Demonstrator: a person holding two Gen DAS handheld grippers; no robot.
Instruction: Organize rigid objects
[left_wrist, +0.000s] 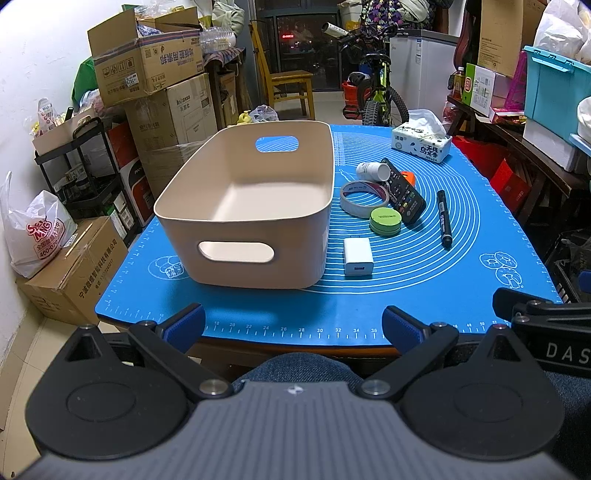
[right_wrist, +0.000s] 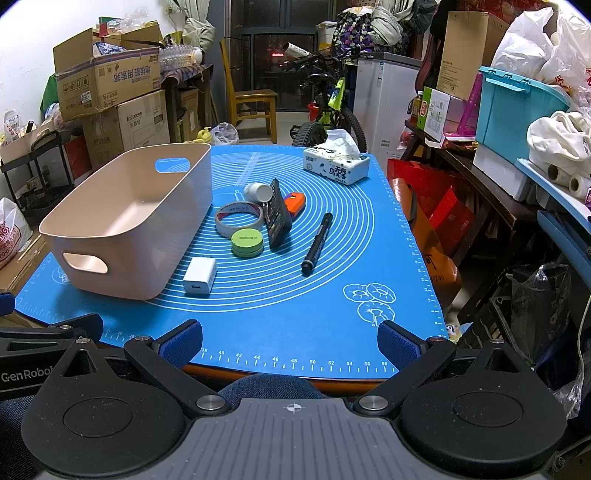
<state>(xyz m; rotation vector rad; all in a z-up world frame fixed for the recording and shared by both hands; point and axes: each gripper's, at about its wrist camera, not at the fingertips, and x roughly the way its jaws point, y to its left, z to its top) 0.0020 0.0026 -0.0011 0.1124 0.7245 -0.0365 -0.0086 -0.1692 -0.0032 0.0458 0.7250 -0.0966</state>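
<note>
Both grippers, left gripper (left_wrist: 293, 326) and right gripper (right_wrist: 290, 341), hover with jaws spread; at frame centre, the remote (right_wrist: 277, 216) leans on clutter, so grabbing neighbours could topple it.

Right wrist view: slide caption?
Open right tongs face empty beige bin, with charger, marker and remote on the mat.

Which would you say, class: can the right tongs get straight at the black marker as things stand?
Probably yes. The right tongs are open and empty at the mat's near edge, and the black marker lies alone on bare blue mat, apart from the remote. Nothing stands between them.
</note>
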